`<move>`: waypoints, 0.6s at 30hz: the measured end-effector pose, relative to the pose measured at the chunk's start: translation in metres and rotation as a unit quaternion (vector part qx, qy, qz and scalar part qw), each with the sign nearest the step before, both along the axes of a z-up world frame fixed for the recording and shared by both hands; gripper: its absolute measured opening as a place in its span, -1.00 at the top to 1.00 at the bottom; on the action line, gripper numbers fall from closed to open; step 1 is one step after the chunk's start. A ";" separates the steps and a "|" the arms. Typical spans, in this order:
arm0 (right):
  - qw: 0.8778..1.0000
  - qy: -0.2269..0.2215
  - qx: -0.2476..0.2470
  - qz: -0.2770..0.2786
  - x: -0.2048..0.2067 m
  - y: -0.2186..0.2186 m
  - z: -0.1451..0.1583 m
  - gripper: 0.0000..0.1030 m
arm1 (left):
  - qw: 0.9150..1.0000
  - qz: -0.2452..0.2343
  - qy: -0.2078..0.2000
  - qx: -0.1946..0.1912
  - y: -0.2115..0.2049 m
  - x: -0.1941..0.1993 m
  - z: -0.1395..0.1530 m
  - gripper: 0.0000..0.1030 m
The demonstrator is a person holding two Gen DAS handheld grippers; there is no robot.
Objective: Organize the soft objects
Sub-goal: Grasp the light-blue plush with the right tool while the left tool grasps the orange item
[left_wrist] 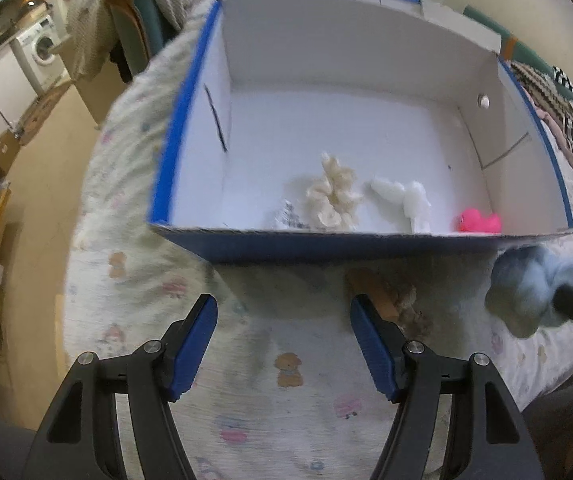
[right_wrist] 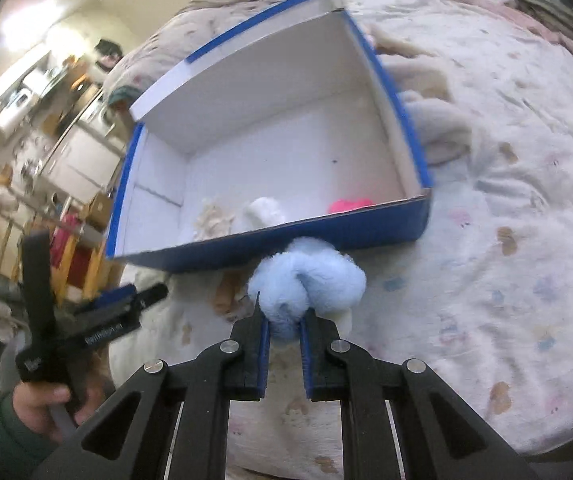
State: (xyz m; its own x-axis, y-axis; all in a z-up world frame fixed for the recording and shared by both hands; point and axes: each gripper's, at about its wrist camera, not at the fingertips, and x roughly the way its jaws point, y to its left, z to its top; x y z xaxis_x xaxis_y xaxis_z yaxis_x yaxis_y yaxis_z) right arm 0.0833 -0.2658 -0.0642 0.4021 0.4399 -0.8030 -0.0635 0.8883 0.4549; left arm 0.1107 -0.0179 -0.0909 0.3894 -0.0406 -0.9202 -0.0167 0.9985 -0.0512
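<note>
A blue box with a white inside stands on the bed. In it lie a cream fluffy toy, a white soft piece and a pink rubber duck. My right gripper is shut on a light blue plush, held just in front of the box's near wall. My left gripper is open and empty above the bedspread, in front of the box. It shows in the right wrist view at lower left.
The bedspread has a small cartoon print. A brownish soft item lies by the left gripper's right finger. Pale plush things lie right of the box. A chair with clothes and a washing machine stand beyond the bed.
</note>
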 end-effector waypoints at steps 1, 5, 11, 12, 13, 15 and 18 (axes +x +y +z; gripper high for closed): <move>1.000 0.004 0.005 -0.003 0.002 -0.002 -0.002 0.71 | 1.000 -0.003 0.006 -0.005 -0.002 0.001 -0.003 -0.28; 1.000 0.018 0.003 0.008 0.002 0.001 -0.009 0.72 | 0.999 -0.027 0.026 -0.037 -0.016 0.010 -0.016 -0.28; 1.000 0.025 -0.001 0.011 0.005 0.003 -0.016 0.71 | 0.994 -0.061 0.055 -0.072 -0.036 0.033 -0.033 0.07; 1.000 0.027 -0.001 0.010 0.005 0.002 -0.017 0.71 | 0.993 -0.057 0.065 -0.086 -0.036 0.036 -0.037 0.07; 1.000 0.030 -0.002 0.009 0.005 0.001 -0.018 0.71 | 0.991 -0.051 0.077 -0.100 -0.034 0.039 -0.042 0.09; 0.999 0.033 -0.001 0.008 0.006 0.001 -0.020 0.71 | 0.987 -0.039 0.102 -0.120 -0.031 0.042 -0.054 0.39; 0.999 0.036 -0.001 0.010 0.007 0.003 -0.021 0.71 | 0.982 -0.034 0.122 -0.143 -0.028 0.043 -0.061 0.90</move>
State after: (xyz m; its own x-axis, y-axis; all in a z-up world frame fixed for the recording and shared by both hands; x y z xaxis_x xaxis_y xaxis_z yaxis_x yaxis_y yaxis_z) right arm 0.0905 -0.2628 -0.0854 0.3352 0.4451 -0.8304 -0.0485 0.8883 0.4566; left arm 0.1534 -0.0460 -0.1523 0.1468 -0.3299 -0.9325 0.0034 0.9429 -0.3331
